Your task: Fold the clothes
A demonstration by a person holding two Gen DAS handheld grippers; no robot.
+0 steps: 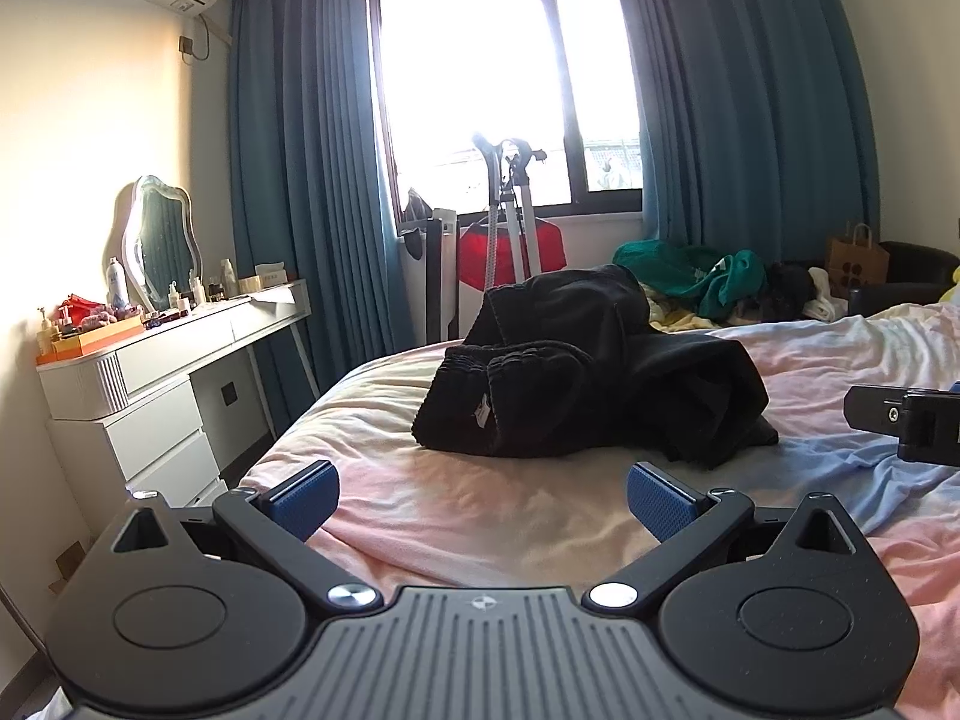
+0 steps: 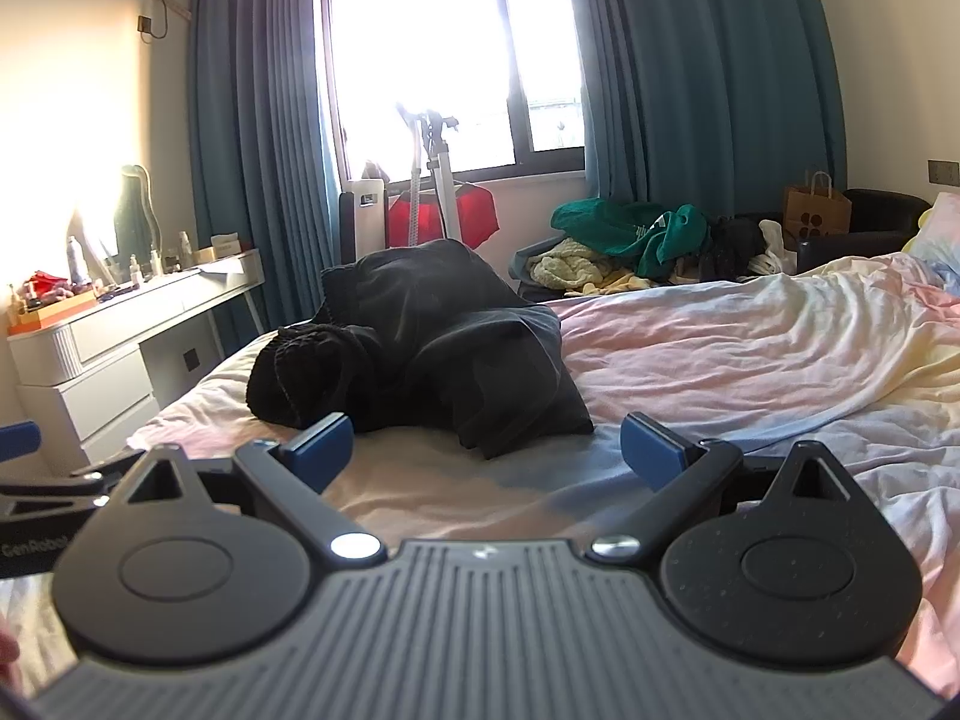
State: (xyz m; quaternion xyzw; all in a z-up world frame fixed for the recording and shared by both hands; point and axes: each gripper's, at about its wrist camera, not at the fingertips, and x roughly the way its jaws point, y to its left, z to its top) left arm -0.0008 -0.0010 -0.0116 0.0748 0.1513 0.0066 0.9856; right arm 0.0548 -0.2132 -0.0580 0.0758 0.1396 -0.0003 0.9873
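Black and crumpled, the garment (image 1: 594, 372) lies heaped on our pastel-sheeted bed (image 1: 480, 516), toward the edge nearest the white dresser (image 1: 162, 372). We hold the left gripper (image 1: 483, 498) and right gripper (image 2: 487, 450) just short of it, jaws spread, holding nothing. Blue curtains (image 1: 294, 150) frame the window beyond.

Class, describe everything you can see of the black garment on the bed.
The black garment is a thick, soft-looking piece of clothing, crumpled in a heap and not yet folded. A ribbed, gathered band faces the left wrist camera, with a small white label inside it. It rests on the pastel sheet near the bed's foot. Neither open gripper touches it.
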